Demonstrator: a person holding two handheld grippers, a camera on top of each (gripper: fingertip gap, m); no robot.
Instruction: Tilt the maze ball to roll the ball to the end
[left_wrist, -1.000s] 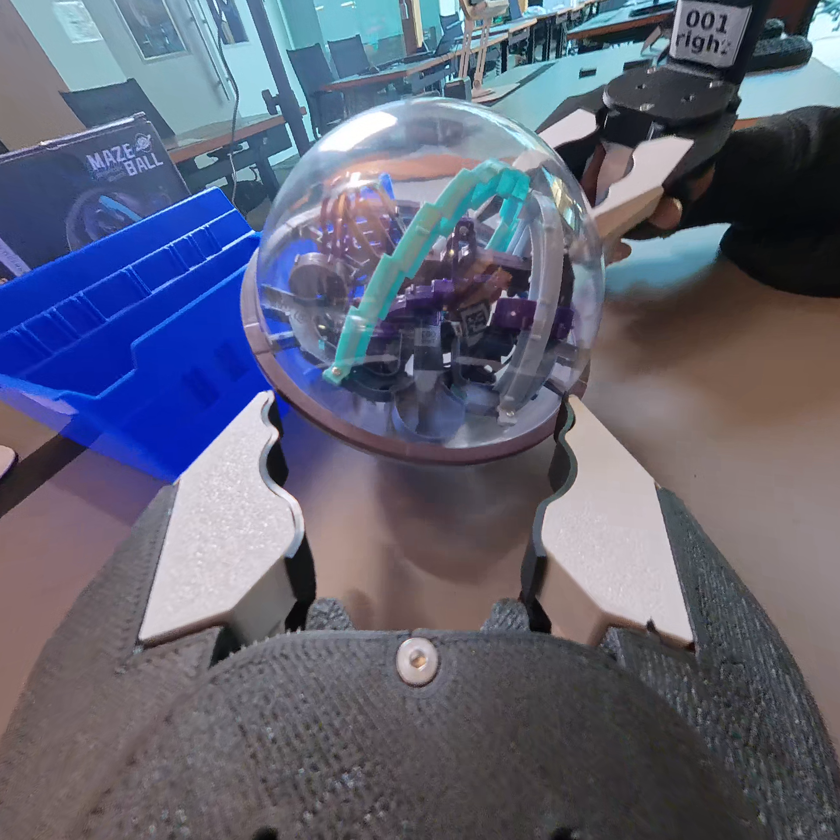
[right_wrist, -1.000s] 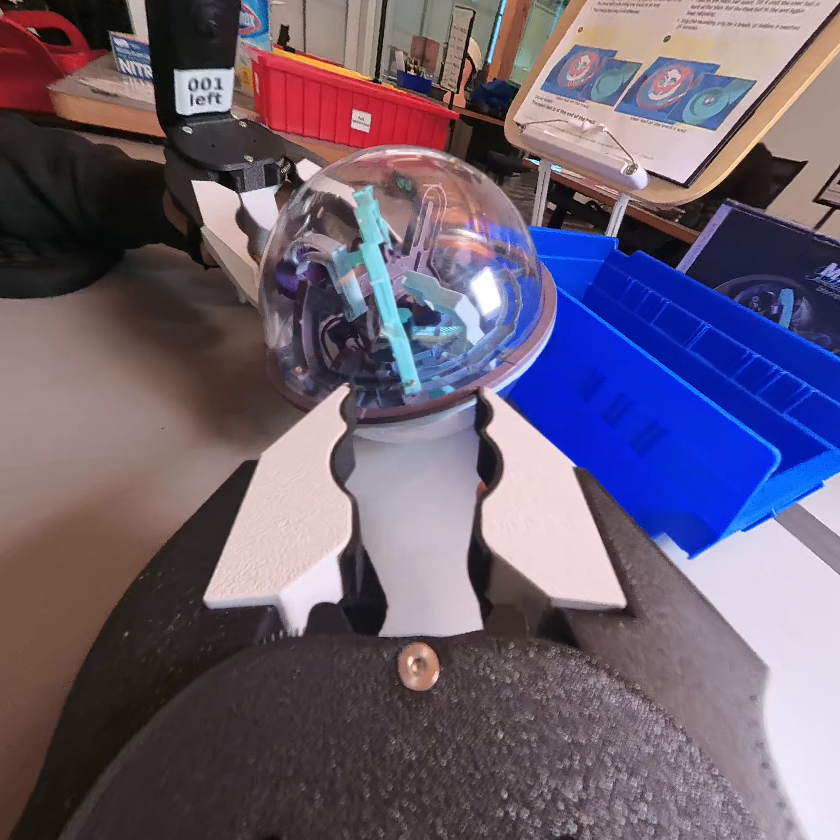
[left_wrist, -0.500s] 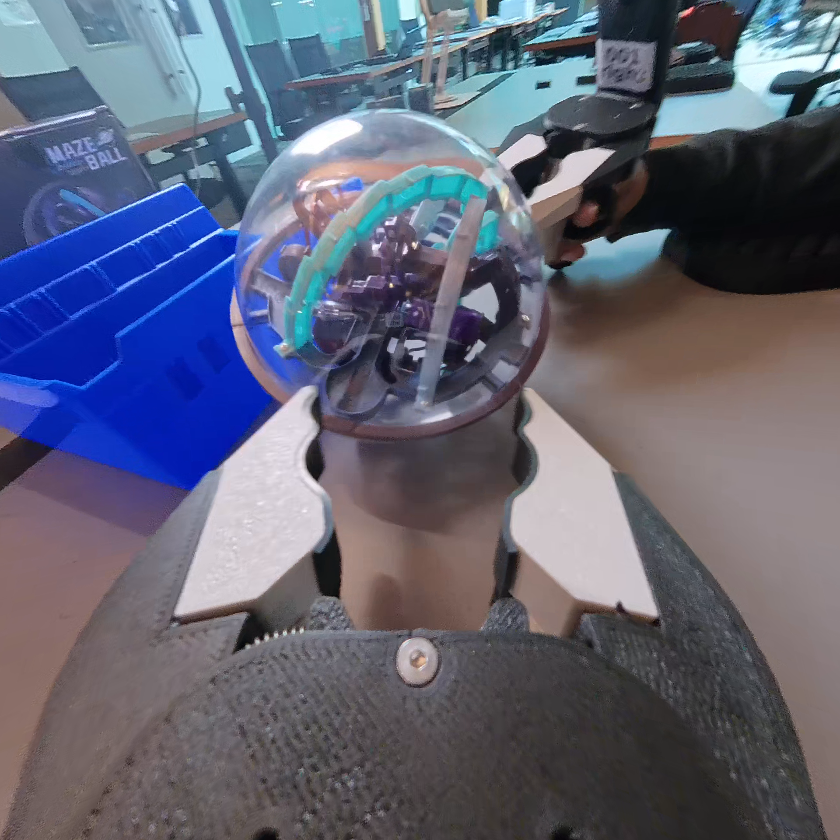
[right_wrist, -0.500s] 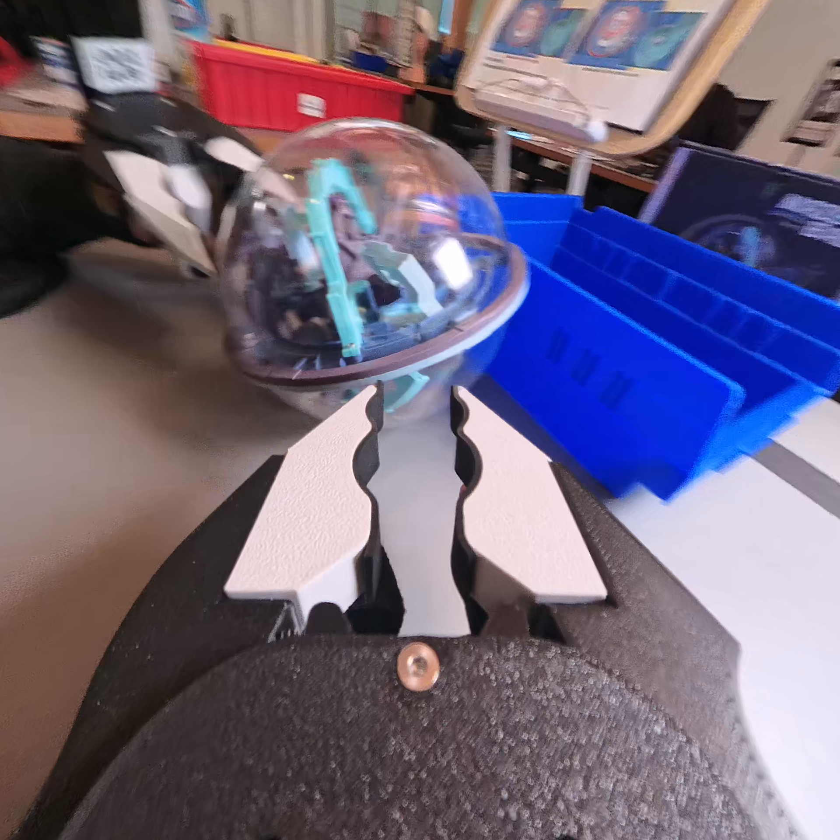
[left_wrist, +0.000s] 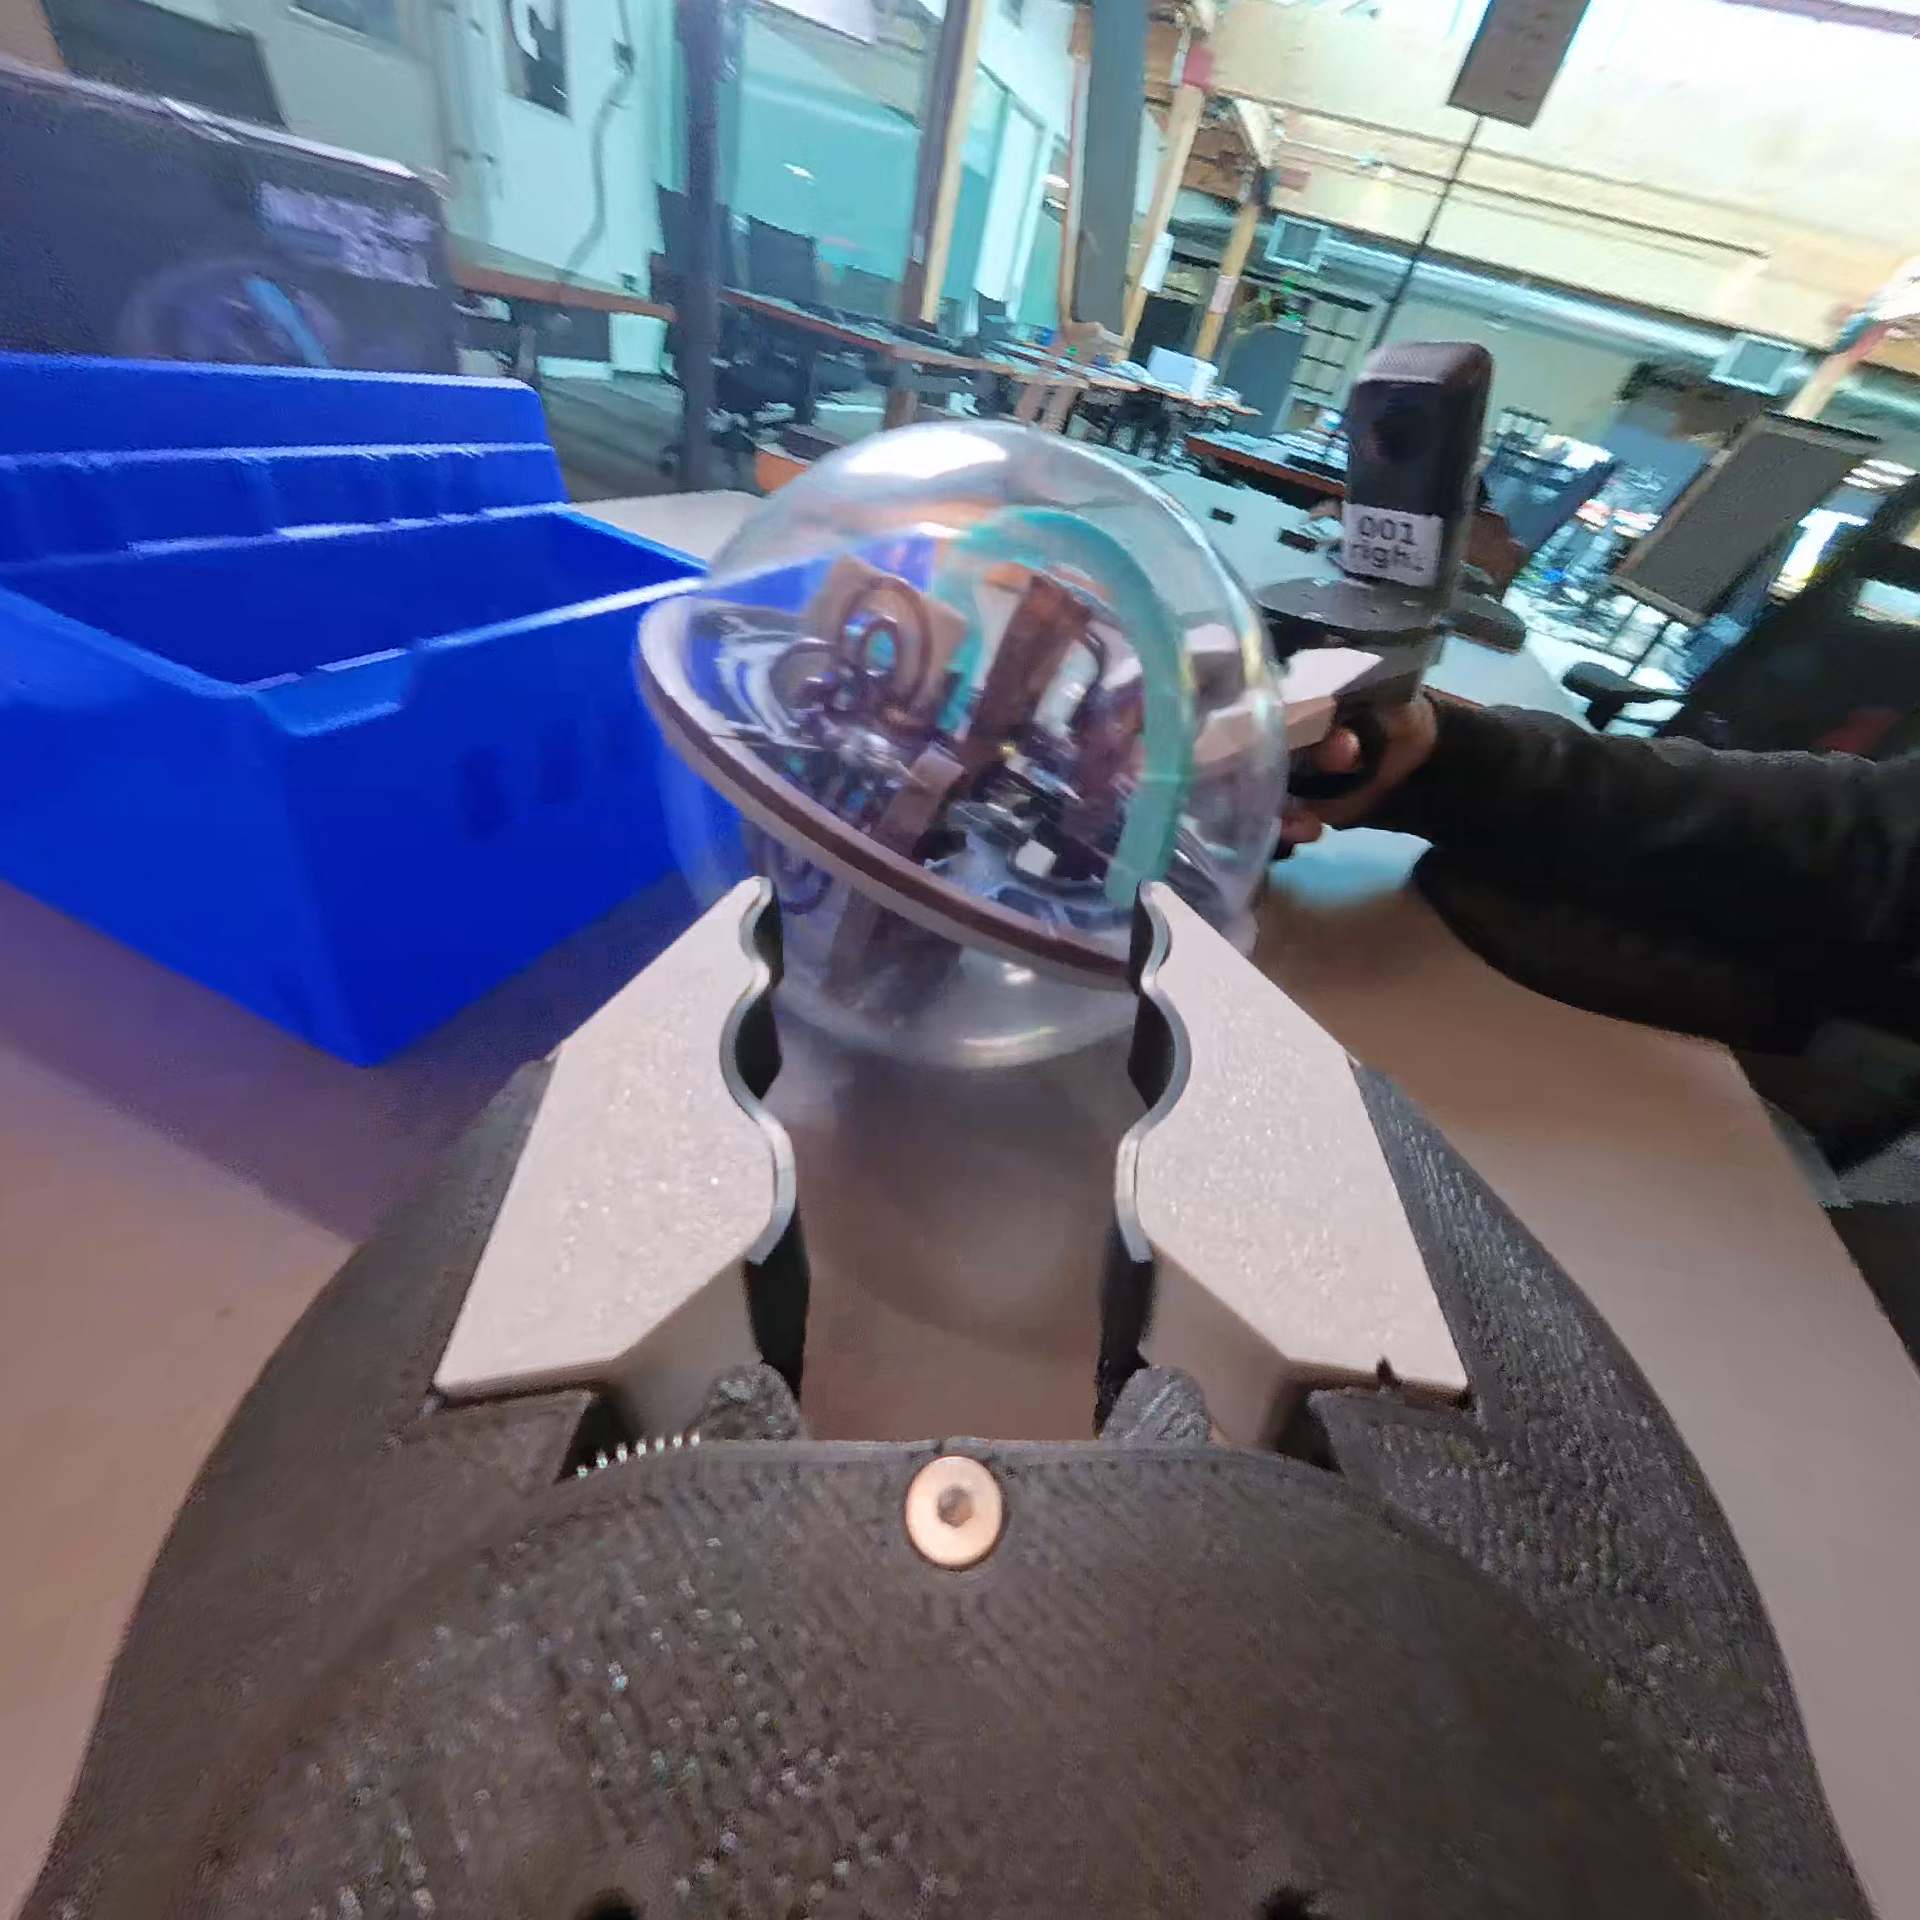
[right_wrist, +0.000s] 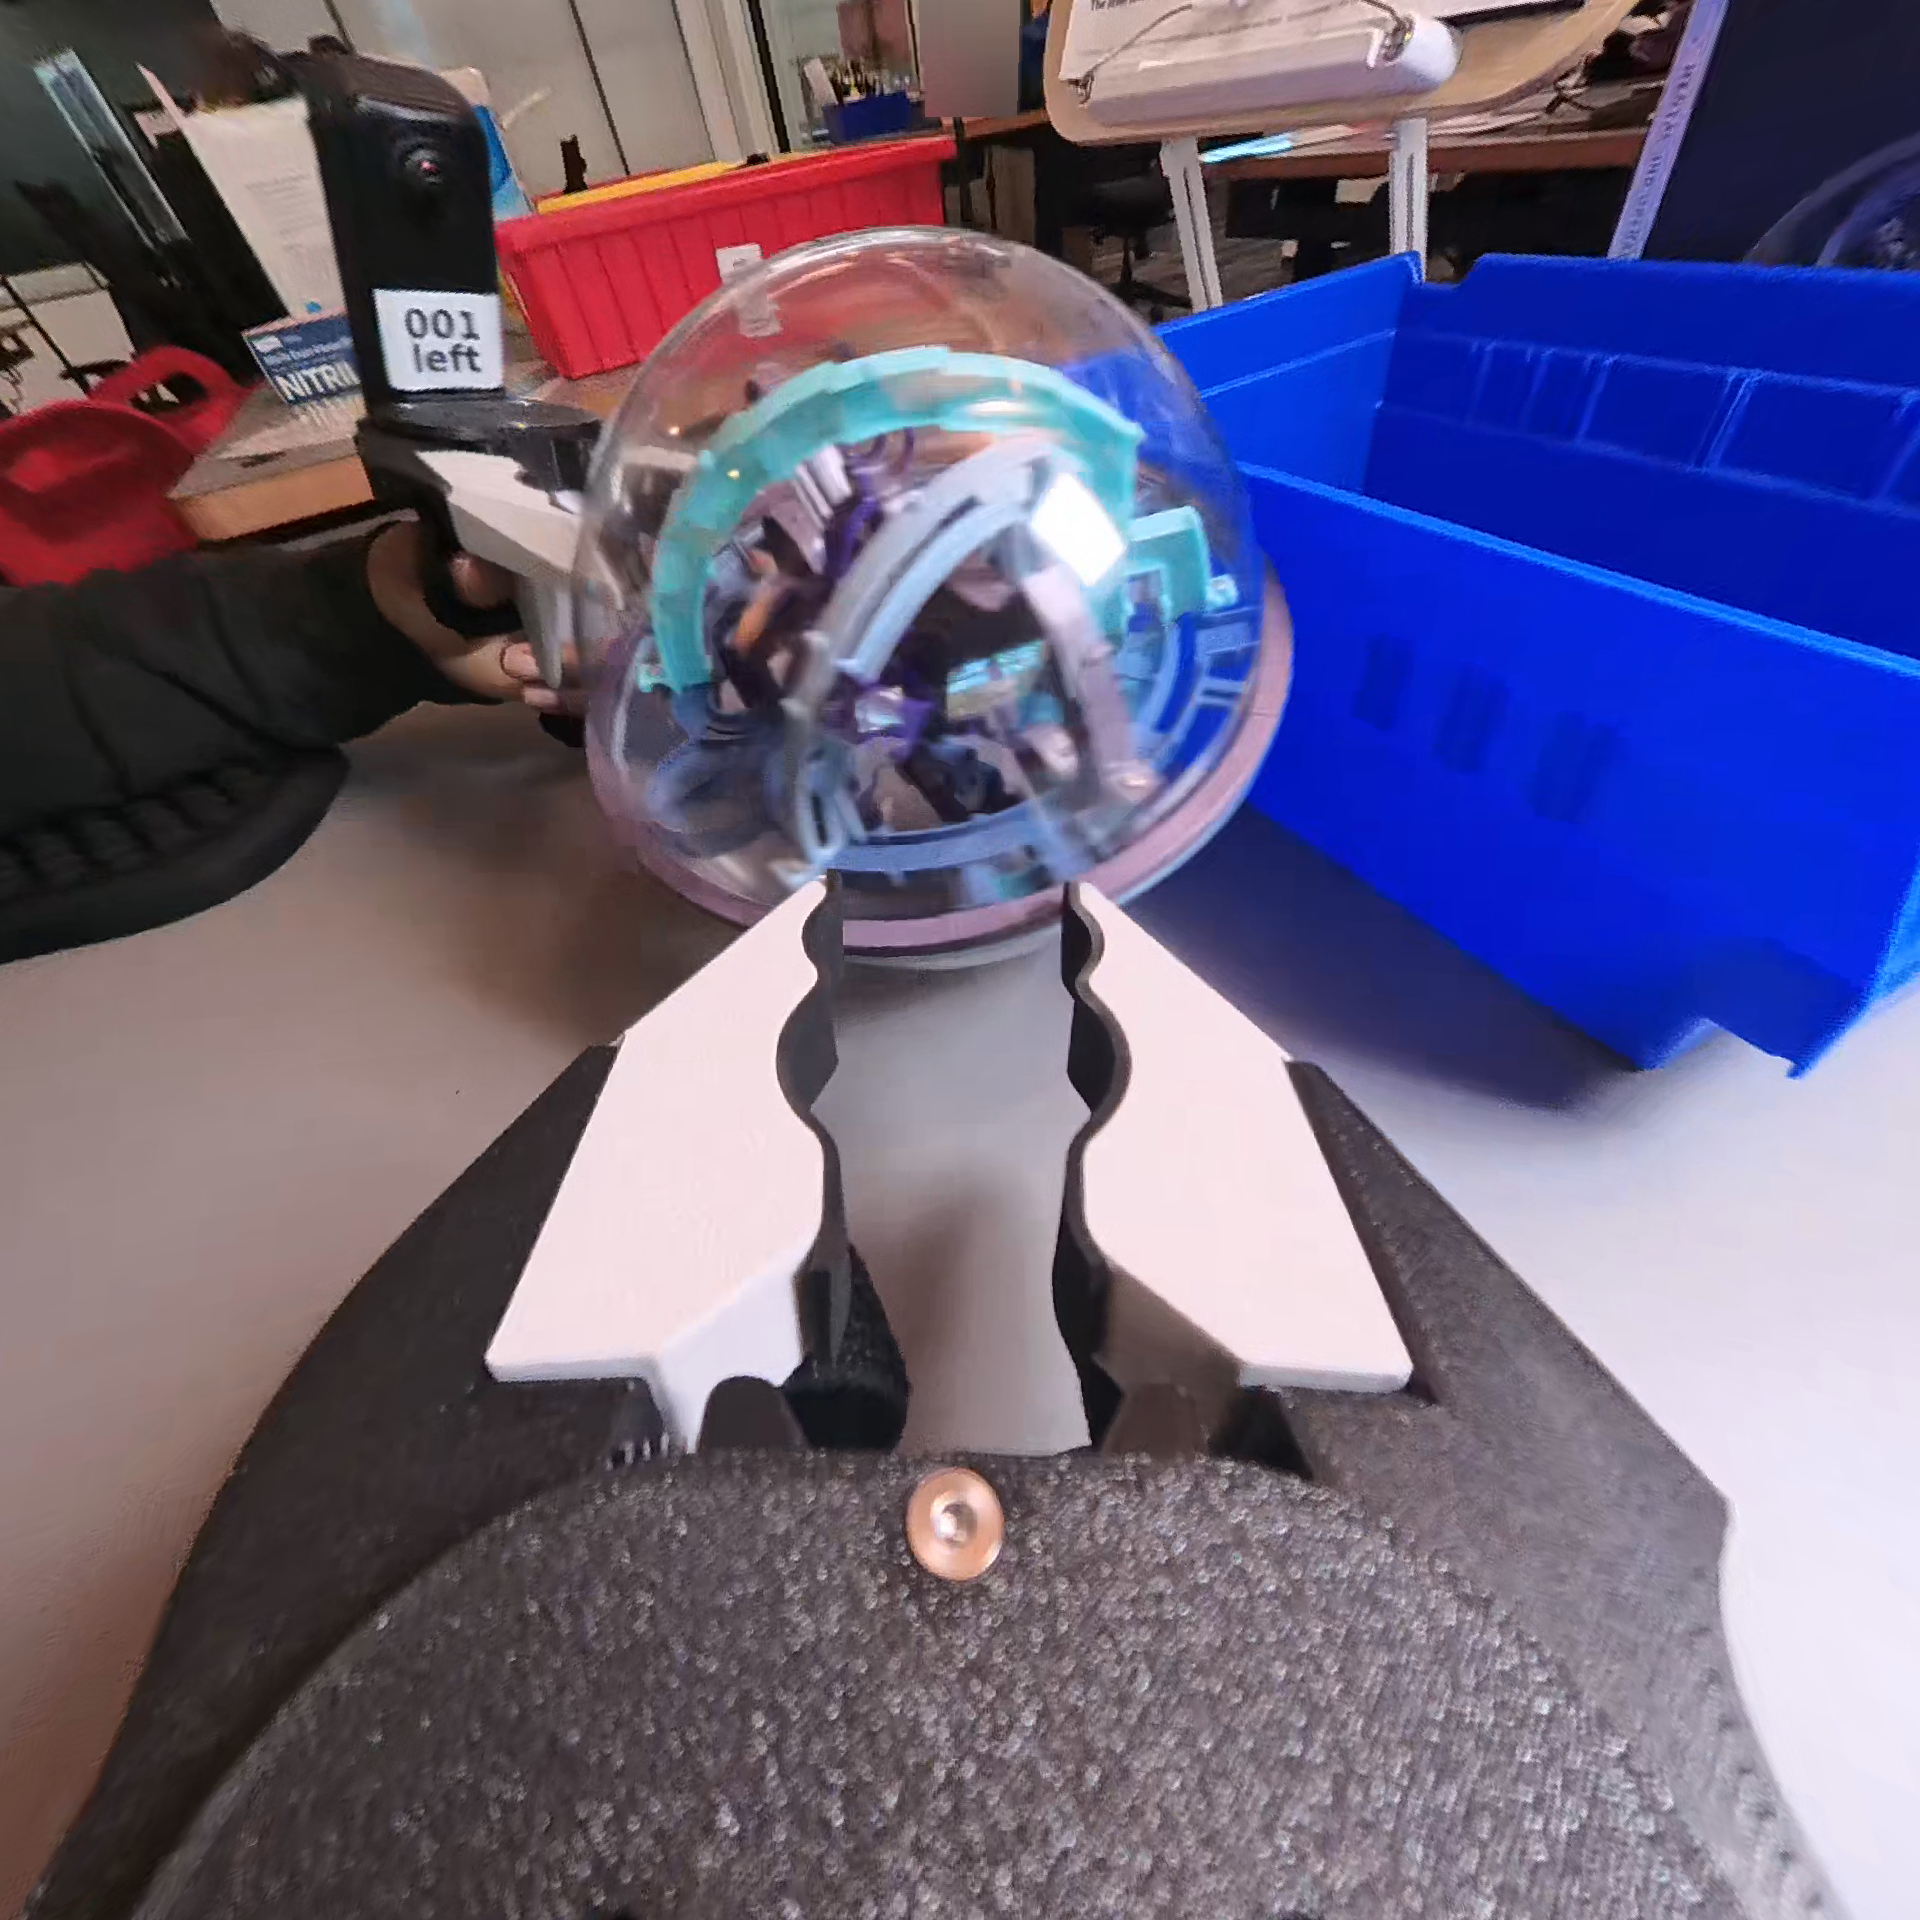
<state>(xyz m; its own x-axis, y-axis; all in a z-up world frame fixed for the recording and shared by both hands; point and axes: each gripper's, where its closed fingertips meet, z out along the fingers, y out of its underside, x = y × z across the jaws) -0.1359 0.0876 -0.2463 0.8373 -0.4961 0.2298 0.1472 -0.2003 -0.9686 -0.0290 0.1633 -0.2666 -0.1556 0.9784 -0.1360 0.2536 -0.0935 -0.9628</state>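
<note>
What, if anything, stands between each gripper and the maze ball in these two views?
Nothing visible does. The left gripper and the right gripper each have their fingertips against opposite sides of the maze ball, with no object between; the blue bin sits off to the side.

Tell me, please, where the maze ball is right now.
In both wrist views the maze ball sits centre frame, held between the left gripper and right gripper, beside the blue bin.

A blue bin (right_wrist: 1579, 665) crowds just beside the maze ball (right_wrist: 935, 582); the opposite side's table (right_wrist: 312, 1039) lies open.
</note>
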